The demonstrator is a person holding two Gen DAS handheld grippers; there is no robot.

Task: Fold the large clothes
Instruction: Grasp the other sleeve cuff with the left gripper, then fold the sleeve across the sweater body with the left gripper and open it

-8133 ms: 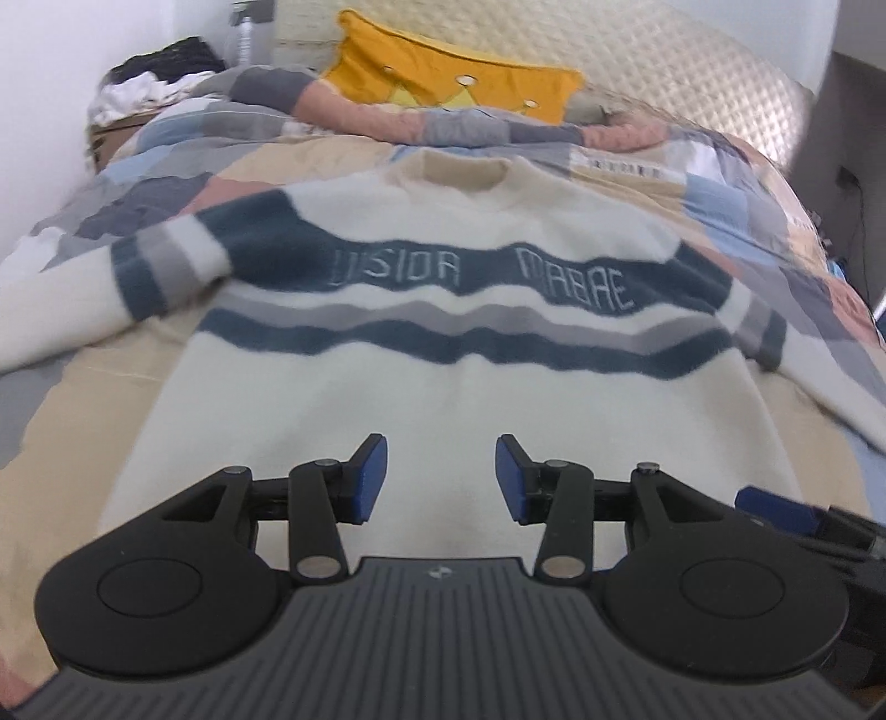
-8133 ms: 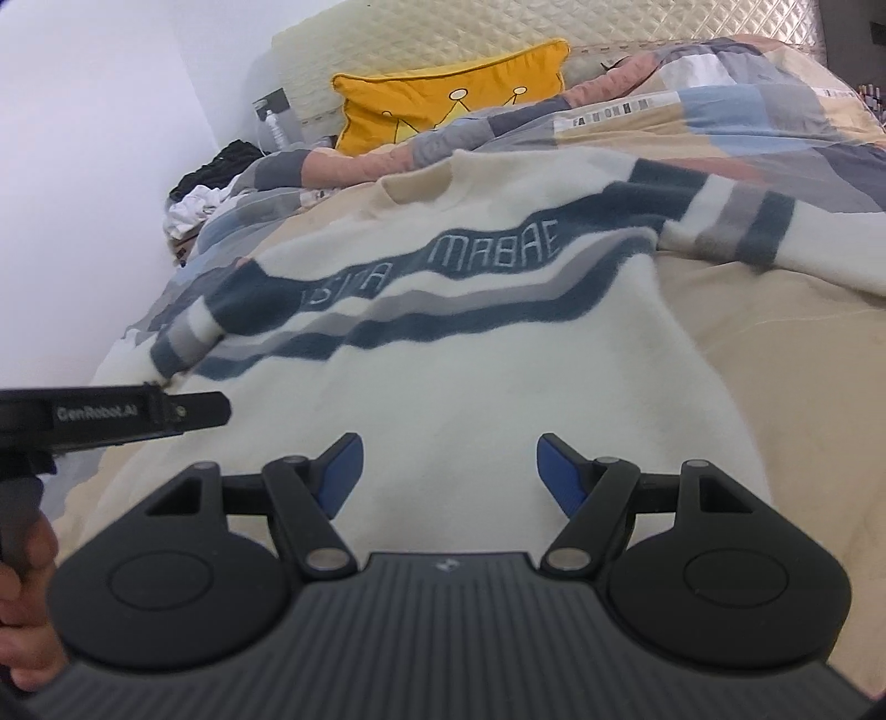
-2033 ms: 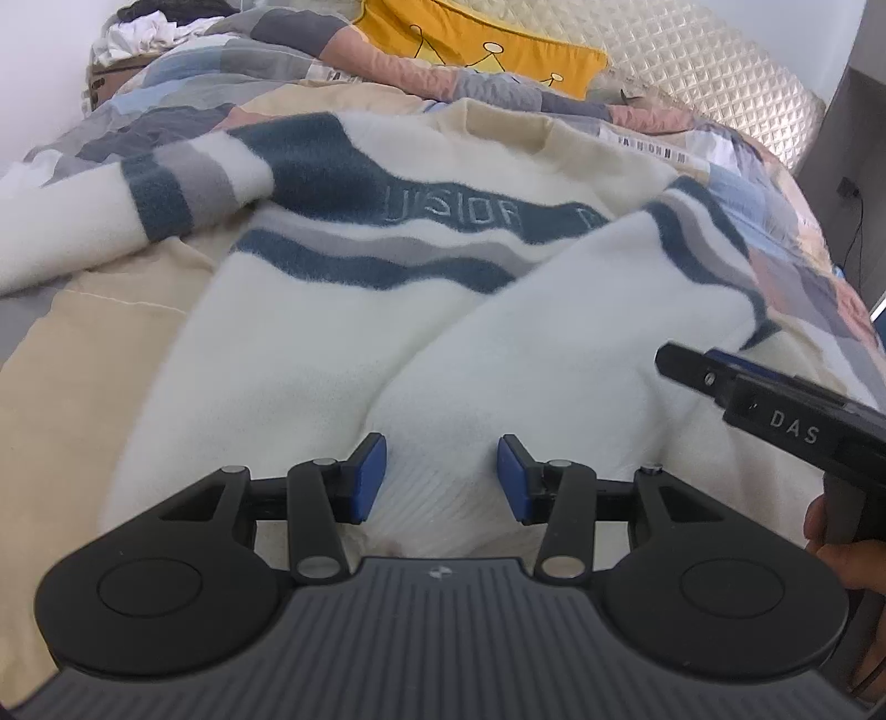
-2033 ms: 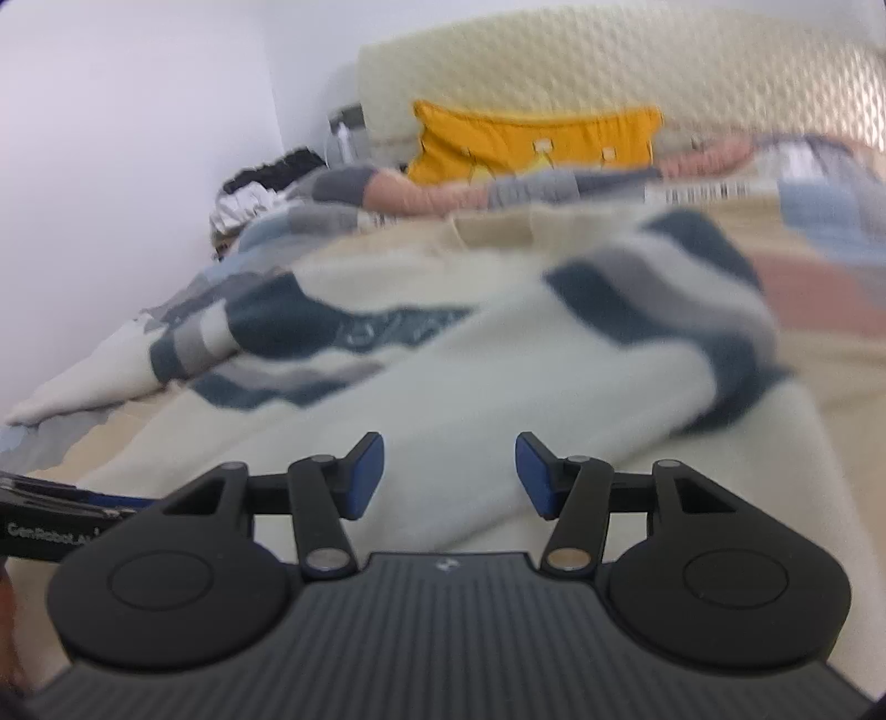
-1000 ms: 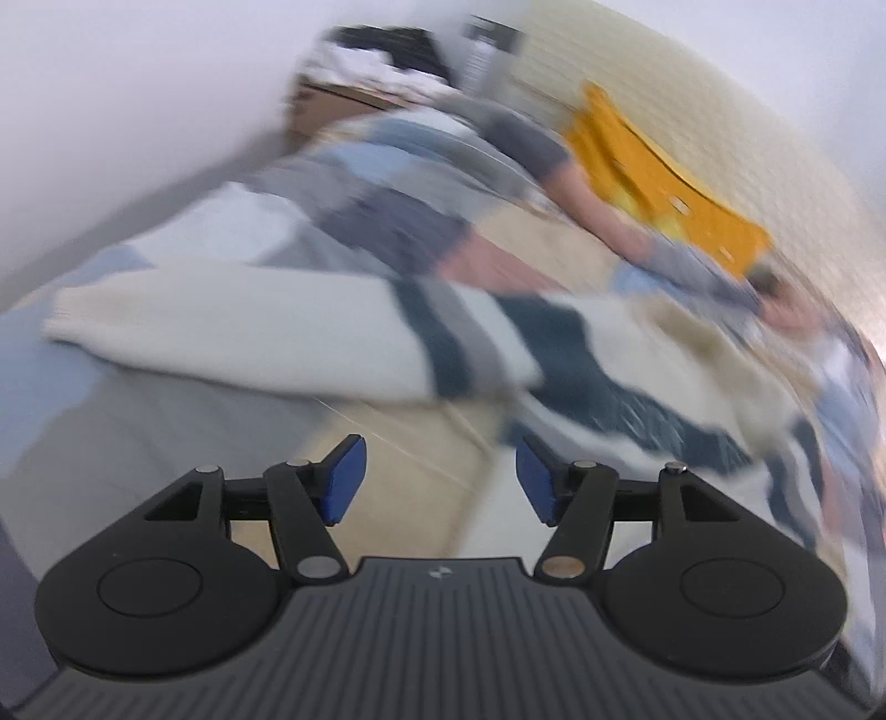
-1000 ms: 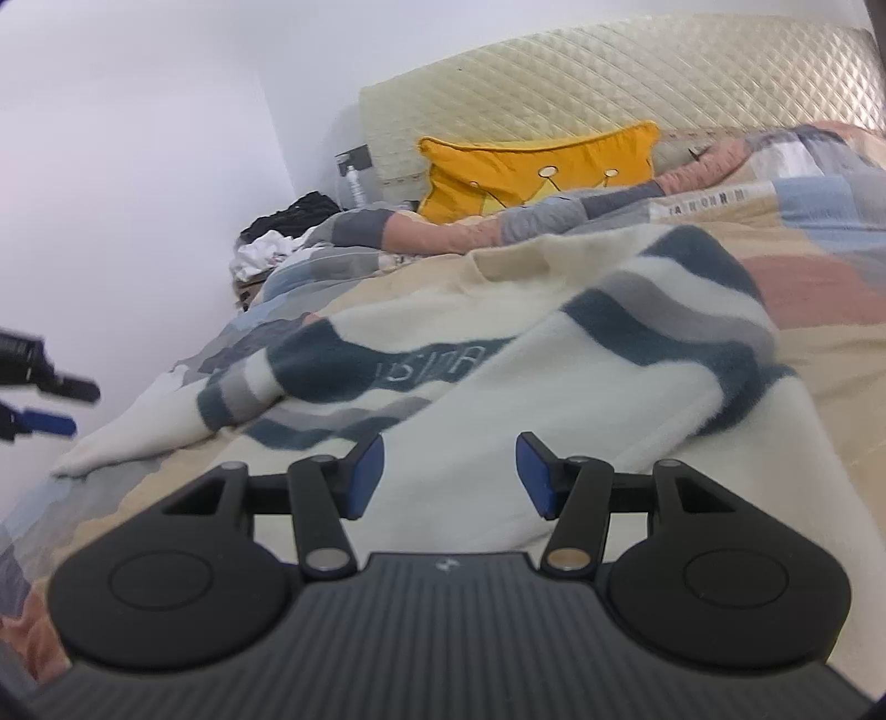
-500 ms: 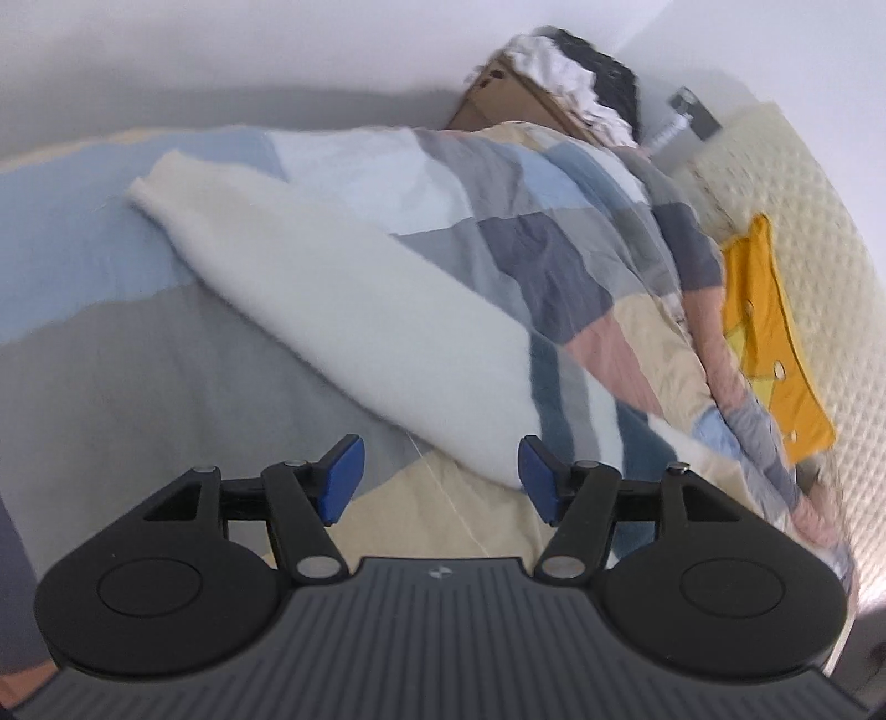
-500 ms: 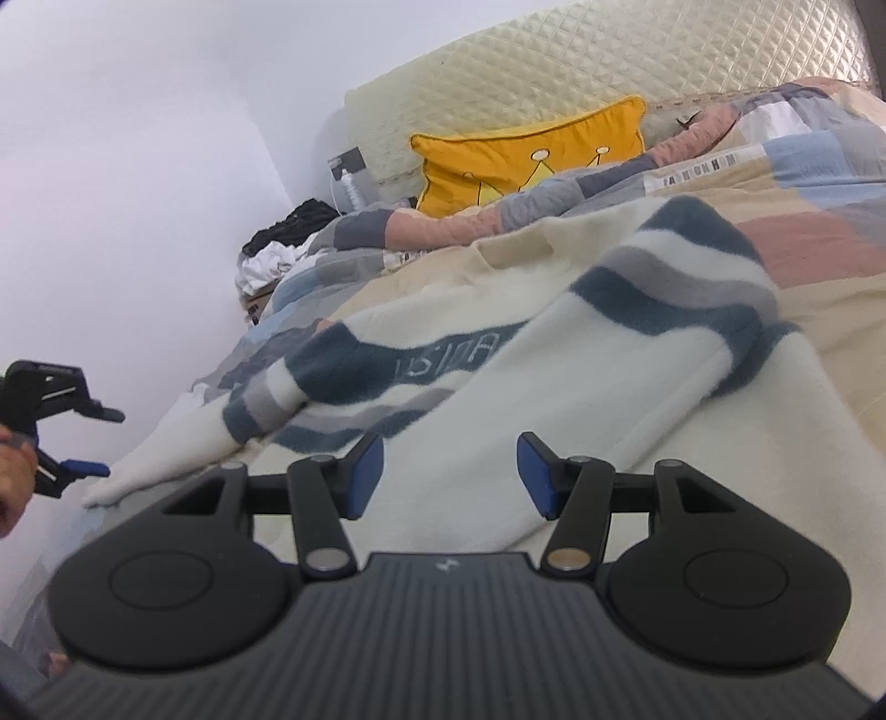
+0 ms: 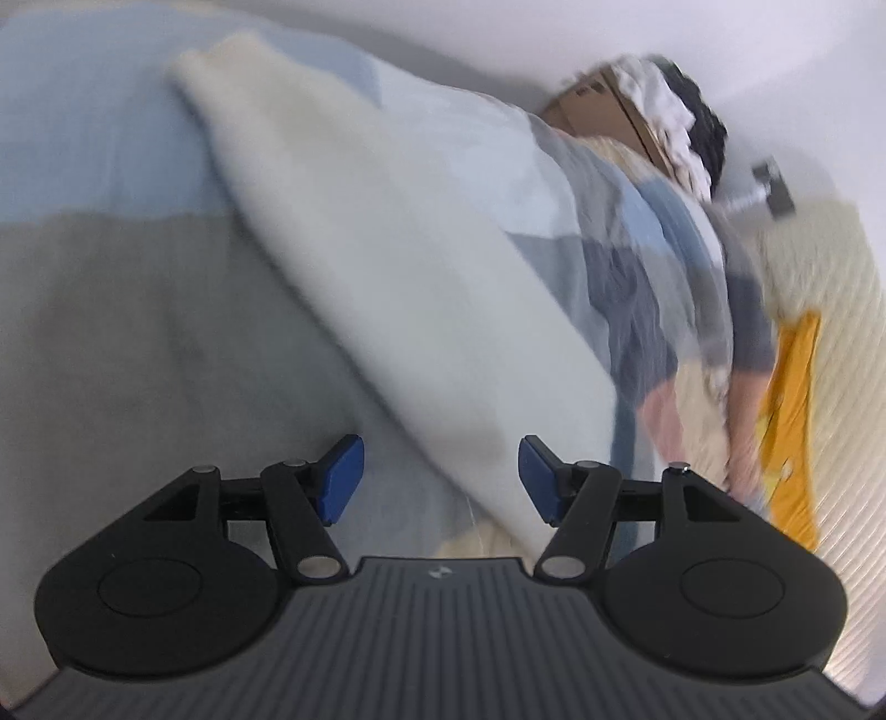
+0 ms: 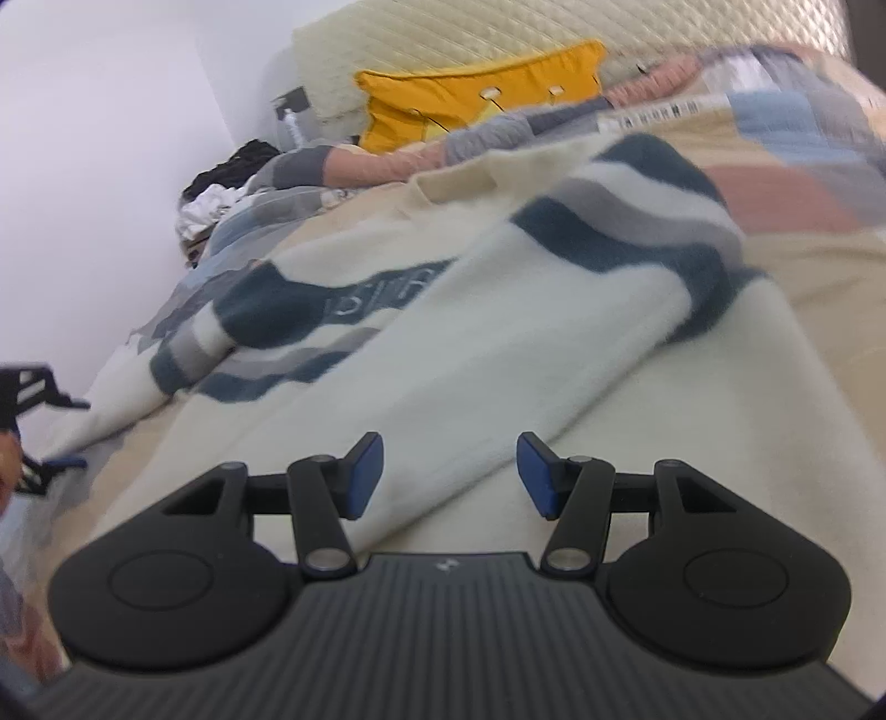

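Observation:
A cream sweater (image 10: pixel 470 365) with navy and grey stripes lies on the bed, its right sleeve folded across the body. Its left sleeve (image 9: pixel 387 266) stretches out over the quilt, cuff at the upper left of the left wrist view. My left gripper (image 9: pixel 437 481) hovers open just above that sleeve's lower part, and its blue pads stand apart from the cloth. My right gripper (image 10: pixel 449 475) is open over the folded sleeve and the sweater body, with nothing between its pads. The left gripper (image 10: pixel 33 404) also shows at the left edge of the right wrist view.
The patchwork quilt (image 9: pixel 111 343) covers the bed. A yellow cushion (image 10: pixel 482 94) leans on the quilted headboard (image 10: pixel 498 27). A cardboard box (image 9: pixel 603 111) piled with clothes stands by the white wall (image 10: pixel 111 138) on the left.
My left gripper has swung left and down over the outstretched sleeve and rolled, so the sleeve now fills its view. The right gripper has hardly moved.

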